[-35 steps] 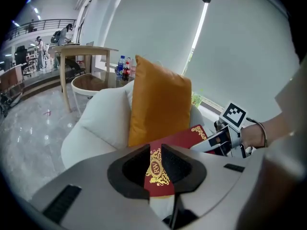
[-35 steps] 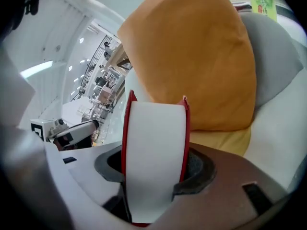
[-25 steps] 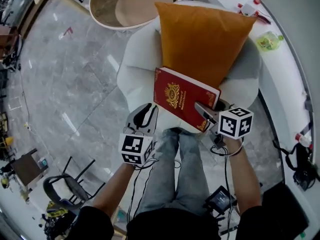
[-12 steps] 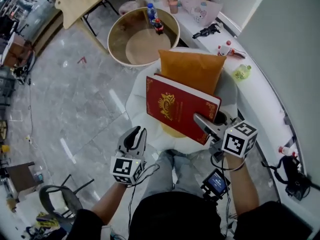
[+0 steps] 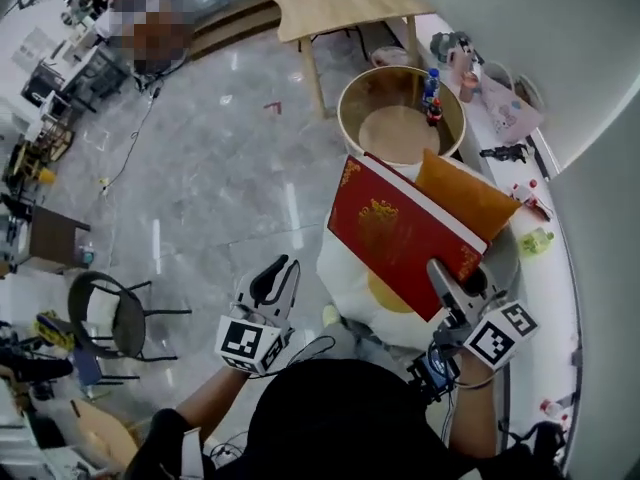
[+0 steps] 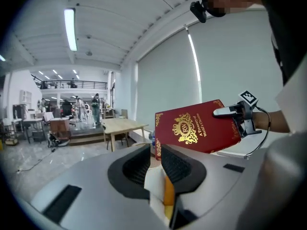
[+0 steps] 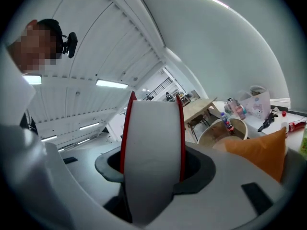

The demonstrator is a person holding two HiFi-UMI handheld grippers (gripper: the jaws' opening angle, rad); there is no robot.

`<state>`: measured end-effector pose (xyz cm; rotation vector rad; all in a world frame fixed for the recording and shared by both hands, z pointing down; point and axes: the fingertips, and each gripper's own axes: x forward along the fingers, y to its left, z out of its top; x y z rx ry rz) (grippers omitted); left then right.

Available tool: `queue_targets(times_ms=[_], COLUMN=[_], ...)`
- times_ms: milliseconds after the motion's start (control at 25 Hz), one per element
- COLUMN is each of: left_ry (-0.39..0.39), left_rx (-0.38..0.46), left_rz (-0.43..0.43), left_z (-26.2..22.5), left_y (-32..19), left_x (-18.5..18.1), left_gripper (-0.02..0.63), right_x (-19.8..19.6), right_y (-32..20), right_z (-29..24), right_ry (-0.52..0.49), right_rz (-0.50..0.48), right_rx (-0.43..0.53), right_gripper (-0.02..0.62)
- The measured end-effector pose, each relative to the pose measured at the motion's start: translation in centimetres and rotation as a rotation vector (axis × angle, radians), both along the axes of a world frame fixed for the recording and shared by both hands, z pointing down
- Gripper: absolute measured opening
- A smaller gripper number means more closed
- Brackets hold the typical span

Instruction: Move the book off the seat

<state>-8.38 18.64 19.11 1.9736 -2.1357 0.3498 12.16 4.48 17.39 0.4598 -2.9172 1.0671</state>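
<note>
**A:** Where's the book [image 5: 400, 233]?

**B:** In the air, tilted, with its red cover and gold crest facing up. The right gripper [image 5: 447, 286] has it by the lower corner. That gripper's own view shows the white page edge filling the gap, with a jaw pressed on each red cover.

**A:** Is it clear of the seat [image 5: 345, 288]?

**B:** The left gripper view shows it with only wall behind it, so yes. From the head view I can't check, because the book covers most of the white seat and the lower part of the orange cushion [image 5: 465, 193]. The jaw under the book is hidden there too.

**A:** And the left gripper [image 5: 278, 273]?

**B:** It's off to the side, well apart from the book. Its jaws are a narrow slit apart and hold nothing.

**A:** What's beyond the seat?

**B:** A round wooden tub [image 5: 365, 93] with bottles [image 5: 432, 96] on it. Their labels are too small to read.
</note>
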Motion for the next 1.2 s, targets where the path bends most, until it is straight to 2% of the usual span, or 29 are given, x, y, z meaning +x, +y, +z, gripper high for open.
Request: queue_targets(times_ms=[200, 320, 440, 680, 840, 1000, 1200], left_ry=[-0.074, -0.098, -0.113, -0.062, -0.04, -0.027, 0.014], left_rx=[0.06, 0.105, 0.127, 0.138, 0.18, 0.211, 0.202], left_rz=[-0.192, -0.253, -0.244, -0.194, -0.229, -0.255, -0.279], left_z=[-4.0, -5.5, -6.0, -5.1, -6.1, -6.7, -5.7], left_y=[7.3, 9.6, 9.4, 7.6, 7.6, 9.5, 11.8], left_x=[-3.4, -3.7, -4.3, -7.2, -12.4, -18.2, -24.8], left_gripper=[0.044, 0.032, 0.026, 0.014, 0.014, 0.014, 0.014], right_x=[-5.5, -7.8, -9.5, -12.0, -15.5, -20.2, -26.1], right_y=[3.9, 5.2, 5.9, 6.9, 7.6, 9.9, 12.2], right_z=[-3.5, -4.8, -5.1, -3.8, -3.2, -3.8, -3.2], right_ry=[-0.066, -0.08, -0.078, -0.036, -0.006, -0.019, 0.021], right_rz=[-0.146, -0.201, -0.222, -0.179, -0.135, -0.103, -0.07], right_rx=[0.045, 0.114, 0.149, 0.149, 0.156, 0.132, 0.148], right_gripper=[0.239, 0.239, 0.239, 0.241, 0.239, 0.24, 0.239])
